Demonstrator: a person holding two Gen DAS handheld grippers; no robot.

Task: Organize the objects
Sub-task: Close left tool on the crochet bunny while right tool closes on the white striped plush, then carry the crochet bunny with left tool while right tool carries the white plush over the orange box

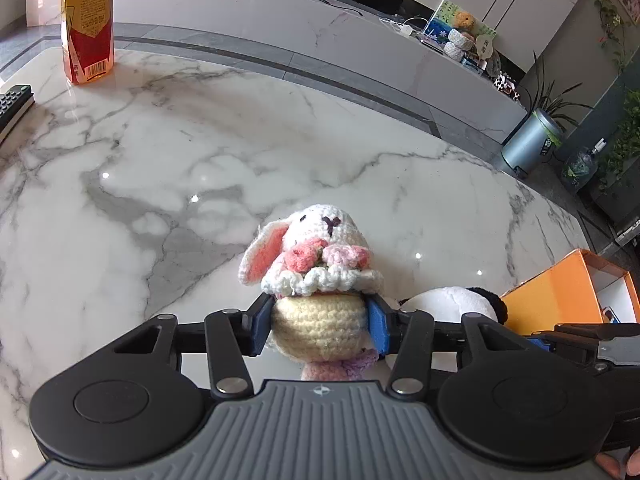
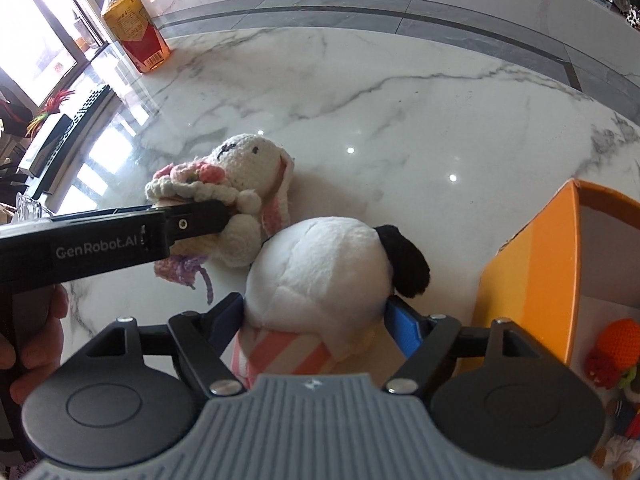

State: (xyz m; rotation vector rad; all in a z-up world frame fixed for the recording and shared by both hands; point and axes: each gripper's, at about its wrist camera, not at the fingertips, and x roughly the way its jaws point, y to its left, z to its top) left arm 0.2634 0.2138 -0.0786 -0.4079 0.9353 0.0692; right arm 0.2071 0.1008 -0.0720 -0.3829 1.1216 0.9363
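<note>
My left gripper (image 1: 319, 326) is shut on a crocheted white rabbit (image 1: 316, 248) with pink ears and flowers, its blue pads pressing the cream body. In the right wrist view the rabbit (image 2: 244, 168) lies on the marble table (image 2: 400, 100) with the left gripper's black finger (image 2: 192, 220) across it. My right gripper (image 2: 316, 326) is shut on a white plush dog (image 2: 320, 264) with a black ear and a pink striped outfit, right beside the rabbit. The dog also shows in the left wrist view (image 1: 448, 300). An orange box (image 2: 532, 280) stands to the right.
The orange box (image 1: 560, 292) holds several small crocheted toys (image 2: 616, 344). A tea bottle (image 1: 88, 28) stands at the table's far left, with a remote control (image 1: 14, 104) near it. A marble counter (image 1: 280, 12) runs behind the table. A bin and plants stand on the floor at the right.
</note>
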